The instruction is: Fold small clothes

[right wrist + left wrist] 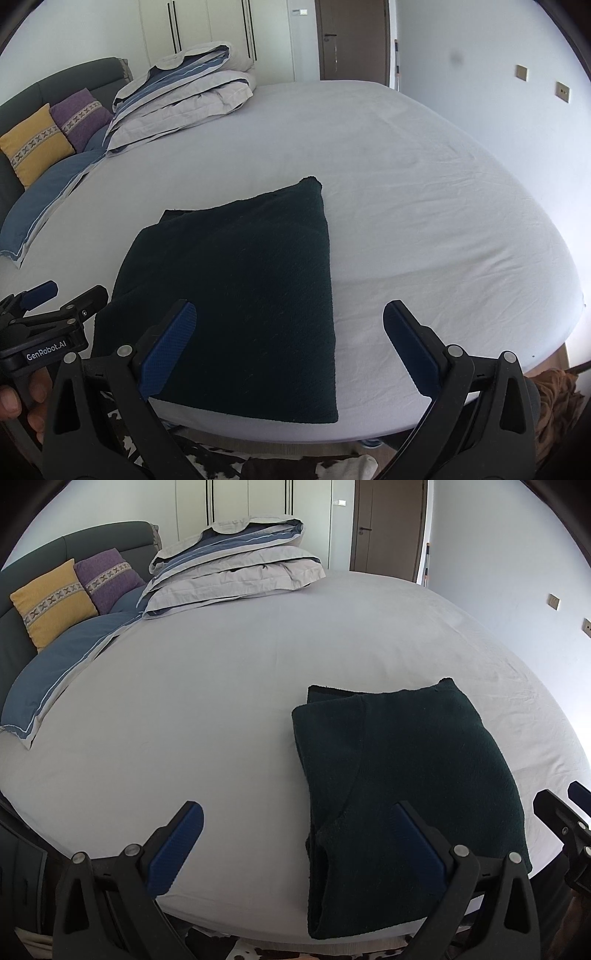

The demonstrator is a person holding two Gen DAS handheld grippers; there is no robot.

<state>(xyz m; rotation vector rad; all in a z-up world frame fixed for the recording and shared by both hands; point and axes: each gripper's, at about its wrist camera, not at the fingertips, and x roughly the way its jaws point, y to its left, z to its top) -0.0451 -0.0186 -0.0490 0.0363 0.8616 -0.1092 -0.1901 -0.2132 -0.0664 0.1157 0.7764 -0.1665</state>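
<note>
Left wrist view: dark green knit garment (406,775) lies flat on the bed sheet (221,701) at the near edge of the bed, already folded into a long rectangle, with a doubled layer showing along its left side and a stray edge poking out at the far left corner. Left gripper (299,845) hangs over the near left part of it, jaws wide apart, holding nothing; right gripper (290,350) sits over the near right edge, jaws also spread and empty. Neither touches the cloth as far as I can tell. My read: the lengthwise folds are done and one crosswise fold is left. To do it well, pinch both near corners, taking every layer and not just the top one, since the knit looks thick and soft and the lower layers could slip. Lift both corners evenly, carry them to the far edge, line up the edges, then lay down without dragging. Watch the near edge: it lies right at the mattress rim, so a loose layer could slide off. Folded duvet (236,565) and cushions (55,602) are far left, well clear.
</note>
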